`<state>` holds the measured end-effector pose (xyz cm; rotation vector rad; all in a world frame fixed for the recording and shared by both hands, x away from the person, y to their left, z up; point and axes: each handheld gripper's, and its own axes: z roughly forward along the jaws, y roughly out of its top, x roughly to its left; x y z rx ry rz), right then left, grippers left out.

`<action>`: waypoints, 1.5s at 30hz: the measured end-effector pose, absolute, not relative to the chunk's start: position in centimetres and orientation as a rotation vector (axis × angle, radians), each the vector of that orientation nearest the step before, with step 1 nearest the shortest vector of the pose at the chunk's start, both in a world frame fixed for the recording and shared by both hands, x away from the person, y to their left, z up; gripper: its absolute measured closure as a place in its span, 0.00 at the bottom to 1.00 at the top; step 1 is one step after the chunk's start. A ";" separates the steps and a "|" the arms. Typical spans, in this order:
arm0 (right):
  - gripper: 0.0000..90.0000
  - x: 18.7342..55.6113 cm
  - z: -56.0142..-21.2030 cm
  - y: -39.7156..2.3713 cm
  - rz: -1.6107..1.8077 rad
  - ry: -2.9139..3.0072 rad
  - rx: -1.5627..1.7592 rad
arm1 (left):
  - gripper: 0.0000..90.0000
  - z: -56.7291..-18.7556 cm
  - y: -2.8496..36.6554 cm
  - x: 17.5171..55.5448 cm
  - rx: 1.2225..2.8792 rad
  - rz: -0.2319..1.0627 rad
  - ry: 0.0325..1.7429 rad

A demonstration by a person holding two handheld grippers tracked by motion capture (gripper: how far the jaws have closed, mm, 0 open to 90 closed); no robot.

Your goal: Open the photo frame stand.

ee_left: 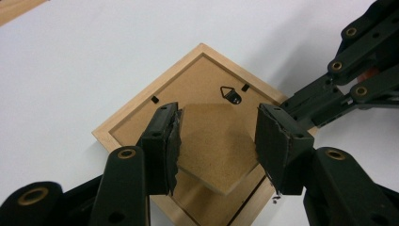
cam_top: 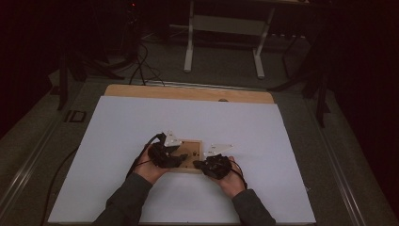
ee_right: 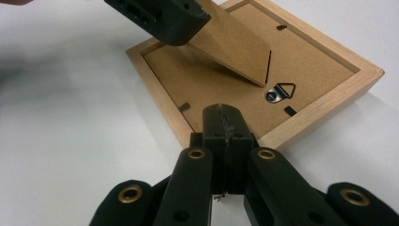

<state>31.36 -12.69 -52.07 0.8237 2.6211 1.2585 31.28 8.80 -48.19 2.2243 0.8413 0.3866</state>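
Observation:
A small wooden picture frame (cam_top: 194, 142) lies face down on the white sheet, its brown backboard (ee_left: 197, 80) up. A cardboard easel stand (ee_left: 214, 150) is swung up off the backboard. My left gripper (ee_left: 217, 113) is shut on this stand, one pad on each side edge. From the right gripper view the stand (ee_right: 235, 42) slopes up into one of the left gripper's fingers (ee_right: 164, 19). My right gripper (ee_right: 225, 113) is shut, its joined tips resting on the frame's rim (ee_right: 310, 117), close to the metal hanger (ee_right: 280, 92). Both grippers meet over the frame, left gripper (cam_top: 181, 157) and right gripper (cam_top: 200, 164).
The white sheet (cam_top: 141, 127) covers most of the table, with a wooden strip (cam_top: 188, 92) along the far edge. A white desk frame (cam_top: 226, 28) and dark cables (cam_top: 141, 66) stand on the floor beyond. My sleeved forearms (cam_top: 122, 202) come in from the bottom.

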 end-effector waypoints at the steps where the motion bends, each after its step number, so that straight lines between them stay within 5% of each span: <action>1: 1.00 31.4 -52.1 -12.7 1.257 2.623 0.826 | 0.57 -48.3 8.9 31.3 2.227 0.381 0.842; 21: 1.00 31.4 -52.1 -12.8 1.271 2.626 0.827 | 0.41 -49.6 11.1 32.1 2.151 0.175 0.955; 40: 1.00 31.4 -52.1 -12.8 1.270 2.621 0.823 | 0.53 -50.5 11.3 33.5 2.067 -0.076 1.021; 45: 1.00 31.4 -52.1 -12.8 1.269 2.620 0.820 | 0.49 -50.4 11.4 33.6 2.047 -0.105 1.029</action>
